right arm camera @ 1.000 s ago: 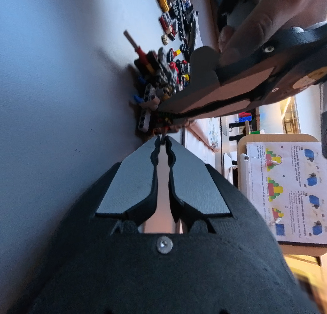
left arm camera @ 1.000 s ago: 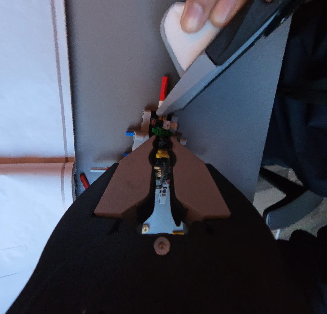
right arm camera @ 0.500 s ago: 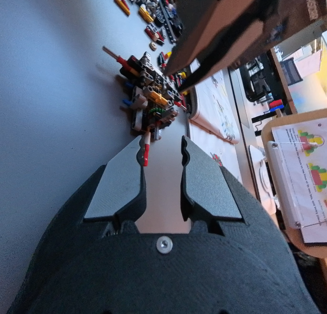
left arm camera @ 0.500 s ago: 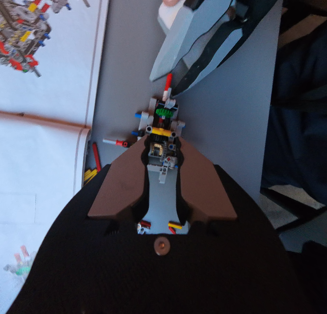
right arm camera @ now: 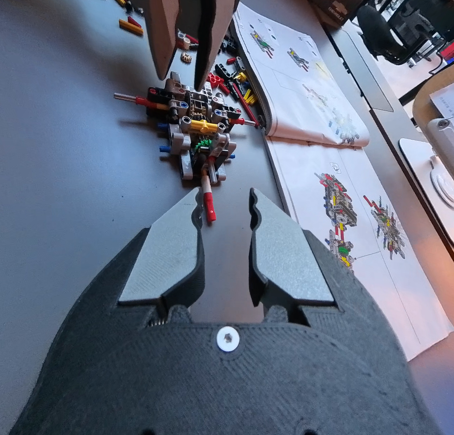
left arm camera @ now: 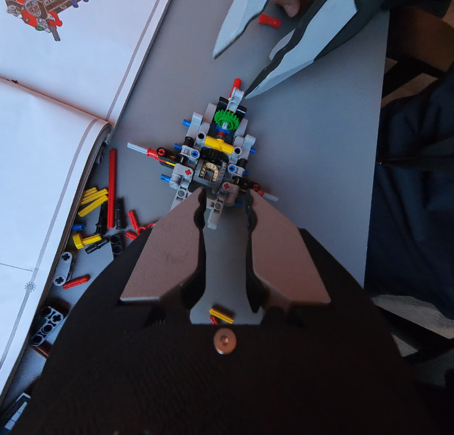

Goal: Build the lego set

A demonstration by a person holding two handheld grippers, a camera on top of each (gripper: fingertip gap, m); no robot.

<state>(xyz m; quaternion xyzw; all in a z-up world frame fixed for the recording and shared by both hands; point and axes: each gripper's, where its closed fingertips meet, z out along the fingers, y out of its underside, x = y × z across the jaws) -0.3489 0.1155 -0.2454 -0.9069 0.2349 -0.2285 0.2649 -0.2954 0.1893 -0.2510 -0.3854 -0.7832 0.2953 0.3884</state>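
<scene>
A small assembly of toy building parts (left arm camera: 213,158), grey with a green gear, a yellow connector and blue pins, lies on the grey table (left arm camera: 307,153). My left gripper (left arm camera: 224,195) is open, its brown fingers (left arm camera: 181,226) hovering either side of the assembly's near grey beam without pressing on it. My right gripper (right arm camera: 224,192) is open. The assembly's red-tipped axle (right arm camera: 208,204) pokes out between its grey fingers (right arm camera: 177,226), close to the left one. The assembly (right arm camera: 196,126) lies just ahead. Each gripper also shows in the other view, the right (left arm camera: 231,75) and the left (right arm camera: 180,82).
An open instruction booklet (left arm camera: 49,128) lies along one side of the table and also shows in the right wrist view (right arm camera: 307,104). Loose red, yellow and black parts (left arm camera: 98,214) lie beside it. A small red part (left arm camera: 269,20) lies farther off. A person's dark clothing (left arm camera: 417,177) is past the table edge.
Both grippers were shut on the assembly, the right on its axle; both have opened and drawn back. The assembly now lies free on the table.
</scene>
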